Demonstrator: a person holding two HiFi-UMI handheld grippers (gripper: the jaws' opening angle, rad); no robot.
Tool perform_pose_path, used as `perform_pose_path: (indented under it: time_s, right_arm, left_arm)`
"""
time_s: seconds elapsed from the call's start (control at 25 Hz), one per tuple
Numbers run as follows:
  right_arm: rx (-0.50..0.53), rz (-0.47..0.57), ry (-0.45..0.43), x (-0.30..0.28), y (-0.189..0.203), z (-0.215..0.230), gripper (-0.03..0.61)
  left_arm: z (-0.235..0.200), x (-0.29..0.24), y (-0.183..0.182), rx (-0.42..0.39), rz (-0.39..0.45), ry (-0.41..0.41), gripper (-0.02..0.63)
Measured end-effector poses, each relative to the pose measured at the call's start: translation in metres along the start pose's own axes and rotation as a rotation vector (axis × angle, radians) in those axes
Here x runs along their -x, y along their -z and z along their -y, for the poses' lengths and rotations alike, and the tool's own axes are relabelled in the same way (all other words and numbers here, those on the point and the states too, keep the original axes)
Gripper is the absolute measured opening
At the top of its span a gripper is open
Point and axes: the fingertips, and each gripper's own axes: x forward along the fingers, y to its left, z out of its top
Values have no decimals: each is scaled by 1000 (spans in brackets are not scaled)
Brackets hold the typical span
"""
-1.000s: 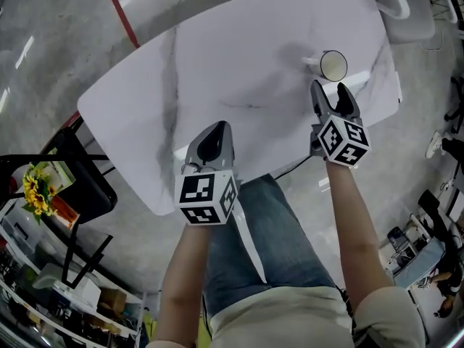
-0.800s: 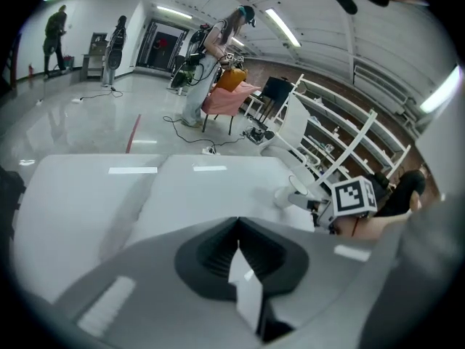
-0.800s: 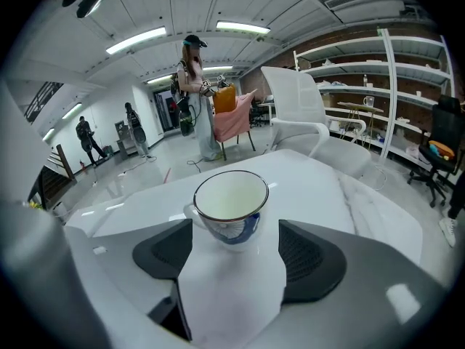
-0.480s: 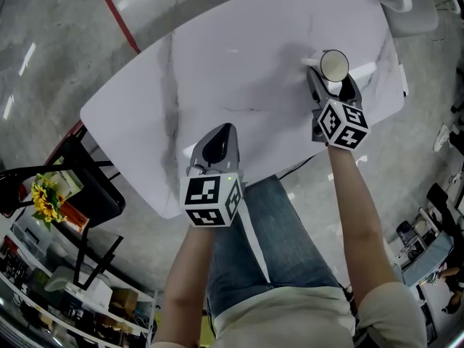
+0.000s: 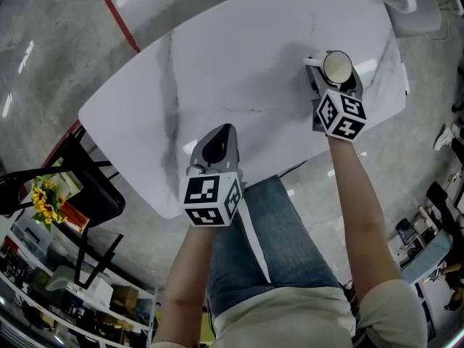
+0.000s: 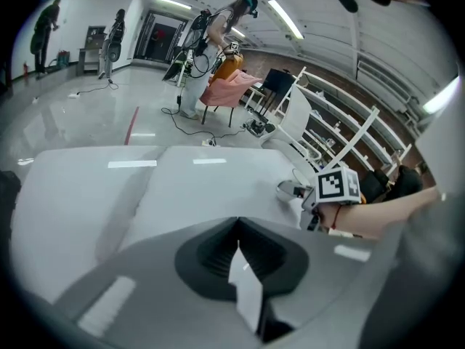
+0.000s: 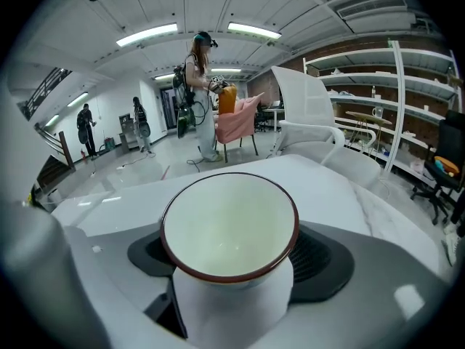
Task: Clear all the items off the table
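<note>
The cup (image 7: 229, 227) stood upright on the table (image 5: 217, 64), mouth up, directly between the jaws of the right tongs (image 5: 336, 85). One grey pad sat on each side of its white wall, just below the brown rim. Those jaws had just been opening and stood wide, so the cup was framed rather than clamped, its weight seemingly still on the table. From the right tongs the cup lay dead ahead and centred, with no sideways offset to correct. The tongs came at it slanting down from the near side, so the cup's upright axis crossed their line instead of running along it. A short white stub, probably a handle, stuck out from the cup toward the side of the left tongs, outside the jaws. The left tongs (image 5: 221, 133) were shut with nothing in them, near the table's front edge and well apart from the cup, which lay far off to their right. The right hand was plainly the nearer one. The grasp likely needed only that the right jaws close squarely on the wall.
</note>
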Motion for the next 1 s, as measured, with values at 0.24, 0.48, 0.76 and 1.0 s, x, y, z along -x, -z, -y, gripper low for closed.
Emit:
perform_pose_path:
  time_s: [0.24, 0.48, 0.76, 1.0]
  right_arm:
    - [27, 16, 7, -2, -5, -2, 403]
    - [3, 8, 46, -1, -2, 1, 402]
    - [17, -20, 32, 9, 4, -9, 400]
    - [56, -26, 8, 21, 8, -27, 400]
  left_arm:
    - [0, -1, 3, 2, -8, 7, 8]
    - [-4, 2, 3, 5, 2, 2, 9]
    - [-14, 13, -1, 17, 30, -13, 8]
    - [-23, 24, -1, 33, 56, -28, 8]
